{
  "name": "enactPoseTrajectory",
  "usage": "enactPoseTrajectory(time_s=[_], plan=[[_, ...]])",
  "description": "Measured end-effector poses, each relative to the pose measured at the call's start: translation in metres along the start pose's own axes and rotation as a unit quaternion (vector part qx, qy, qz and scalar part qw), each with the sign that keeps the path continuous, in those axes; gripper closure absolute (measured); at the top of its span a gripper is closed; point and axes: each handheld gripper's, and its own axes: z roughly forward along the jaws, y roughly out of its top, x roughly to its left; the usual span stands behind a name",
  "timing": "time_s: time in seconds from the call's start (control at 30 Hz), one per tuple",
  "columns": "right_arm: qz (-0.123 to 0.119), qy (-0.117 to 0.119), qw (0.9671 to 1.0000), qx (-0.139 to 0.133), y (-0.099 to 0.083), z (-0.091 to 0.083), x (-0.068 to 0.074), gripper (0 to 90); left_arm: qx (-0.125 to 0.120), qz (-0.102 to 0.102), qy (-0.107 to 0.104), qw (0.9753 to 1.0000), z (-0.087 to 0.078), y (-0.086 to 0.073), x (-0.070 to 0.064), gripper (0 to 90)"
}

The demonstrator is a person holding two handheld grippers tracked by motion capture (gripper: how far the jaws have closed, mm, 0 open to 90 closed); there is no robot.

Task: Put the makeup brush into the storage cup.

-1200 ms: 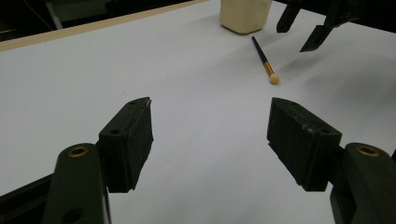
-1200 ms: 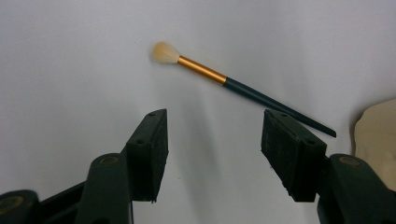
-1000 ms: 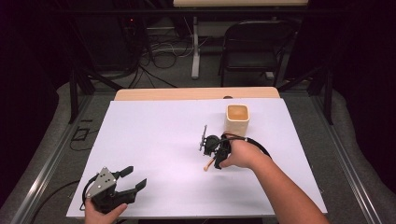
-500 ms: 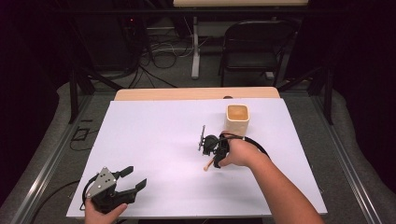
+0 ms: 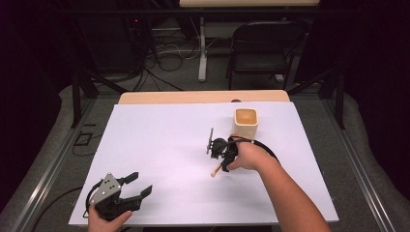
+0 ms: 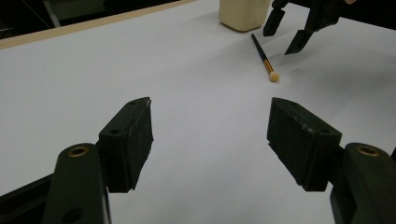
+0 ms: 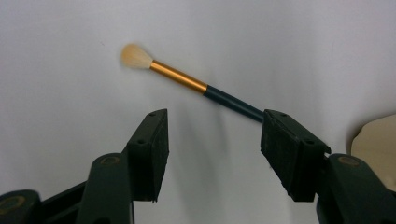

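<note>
Right gripper hovers jaws-apart over the brush, lining up the grab—next, drop and clamp its dark handle.

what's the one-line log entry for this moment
right gripper: open, over brush lying on table | left gripper: open, idle near front edge | cup: upright behind brush

Brush with pale cream bristles, gold ferrule and dark teal handle (black in the left gripper view); cup cream-beige; table cover plain white; both grippers' jaws matt black.
</note>
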Motion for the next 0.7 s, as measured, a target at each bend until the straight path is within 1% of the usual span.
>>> enactPoseTrajectory(time_s=[0.33, 0.43, 0.6, 0.7], plan=[[-0.004, -0.001, 1.0, 0.001, 0.0004, 0.0033, -0.0019, 42.1, 0.002, 0.001, -0.001, 1.0, 0.0005, 0.0, 0.0001, 31.2], [-0.009, -0.002, 0.9999, 0.004, 0.0019, 0.0048, -0.0006, 42.2, 0.002, 0.0, -0.003, 1.0, 0.0007, -0.0001, 0.0001, 31.3], [-0.018, -0.002, 0.9998, 0.0, 0.004, 0.0067, 0.0002, 42.3, 0.003, 0.001, -0.002, 1.0, 0.0006, -0.0001, 0.0001, 31.3], [-0.018, -0.001, 0.9998, 0.003, 0.0043, 0.0076, 0.0009, 42.3, 0.004, 0.001, -0.002, 1.0, 0.0006, -0.0002, 0.0001, 31.2]])
